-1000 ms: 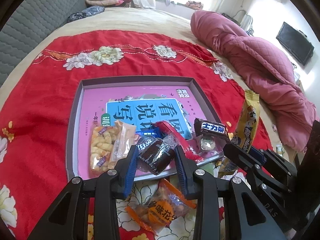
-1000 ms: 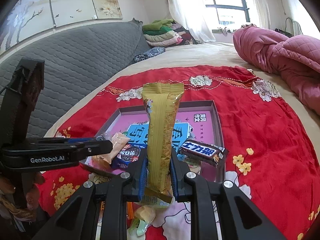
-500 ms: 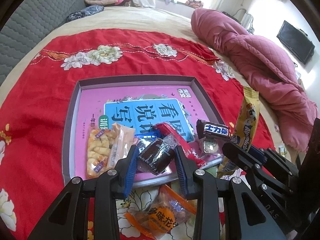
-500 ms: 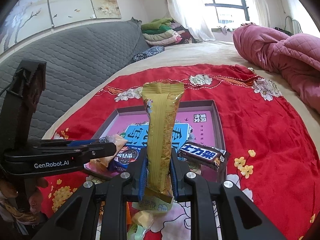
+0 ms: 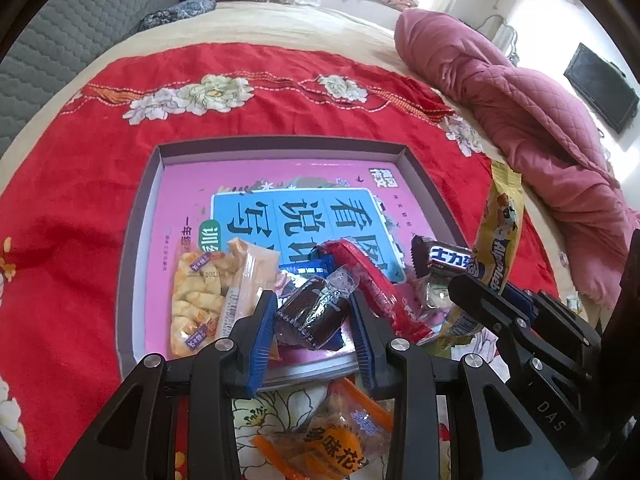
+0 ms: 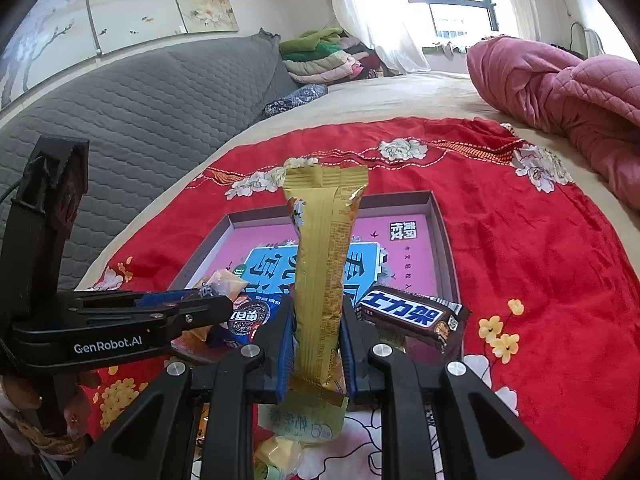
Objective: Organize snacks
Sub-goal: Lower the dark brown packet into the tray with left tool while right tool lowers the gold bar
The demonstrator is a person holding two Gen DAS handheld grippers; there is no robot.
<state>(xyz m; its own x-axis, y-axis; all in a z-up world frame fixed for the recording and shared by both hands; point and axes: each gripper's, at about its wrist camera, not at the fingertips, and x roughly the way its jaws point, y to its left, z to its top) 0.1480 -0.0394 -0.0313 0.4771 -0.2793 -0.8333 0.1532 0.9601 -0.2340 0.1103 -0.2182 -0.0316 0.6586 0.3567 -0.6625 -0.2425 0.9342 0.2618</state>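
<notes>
My left gripper is shut on a dark brown cake in clear wrap, held just above the near edge of the shallow grey tray with its pink printed bottom. My right gripper is shut on a long gold snack bar that stands upright between its blue pads; the bar also shows at the right of the left wrist view. In the tray lie a yellow biscuit pack, a red wrapper, a blue cookie pack and a brown chocolate bar.
The tray sits on a red flowered cloth spread over a bed. An orange snack packet lies on the cloth below my left gripper. A pink quilt is bunched at the right, a grey padded headboard at the left.
Both grippers have sunk a little toward the tray's near edge, each keeping its snack. Nothing in the tray has shifted.
</notes>
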